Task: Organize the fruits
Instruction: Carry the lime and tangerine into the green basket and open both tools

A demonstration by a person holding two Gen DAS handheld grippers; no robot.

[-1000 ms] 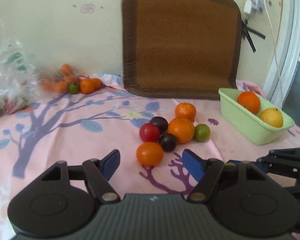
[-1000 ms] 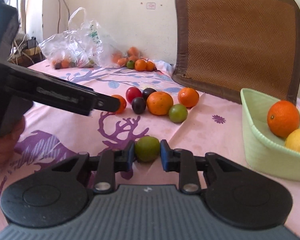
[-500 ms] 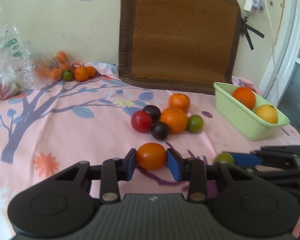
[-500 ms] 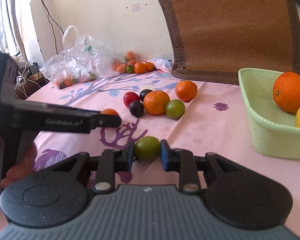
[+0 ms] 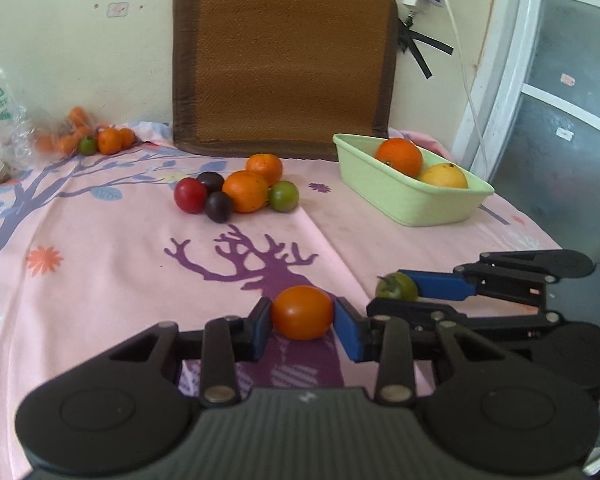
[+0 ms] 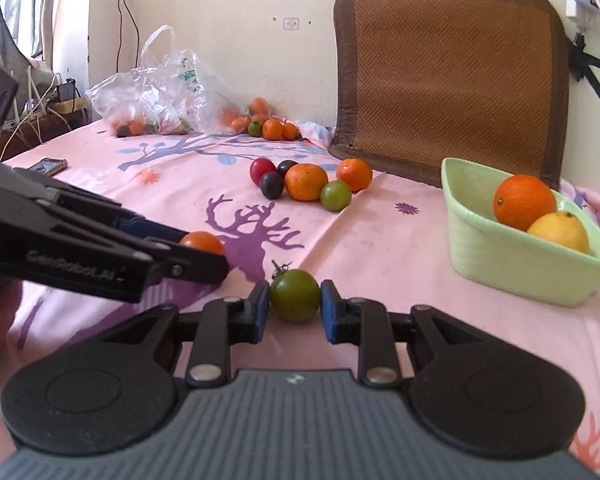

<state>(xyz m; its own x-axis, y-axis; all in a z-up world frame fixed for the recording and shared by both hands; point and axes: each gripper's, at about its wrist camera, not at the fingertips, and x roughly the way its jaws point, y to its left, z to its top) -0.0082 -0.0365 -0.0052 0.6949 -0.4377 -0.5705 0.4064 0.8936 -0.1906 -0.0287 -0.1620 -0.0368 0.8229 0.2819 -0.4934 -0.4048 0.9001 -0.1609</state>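
Orange tomato (image 5: 302, 312), smooth, glossy, in left claw (image 5: 301, 326).

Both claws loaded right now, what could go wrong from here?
1. The left claw and right claw sit close side by side; carrying both toward the green tub at once may make them collide.
2. The orange tomato and green tomato are round and pinched only at their sides, so either might slip or bruise.
3. The tub already holds an orange and a yellow citrus; a dropped tomato could bounce off them.
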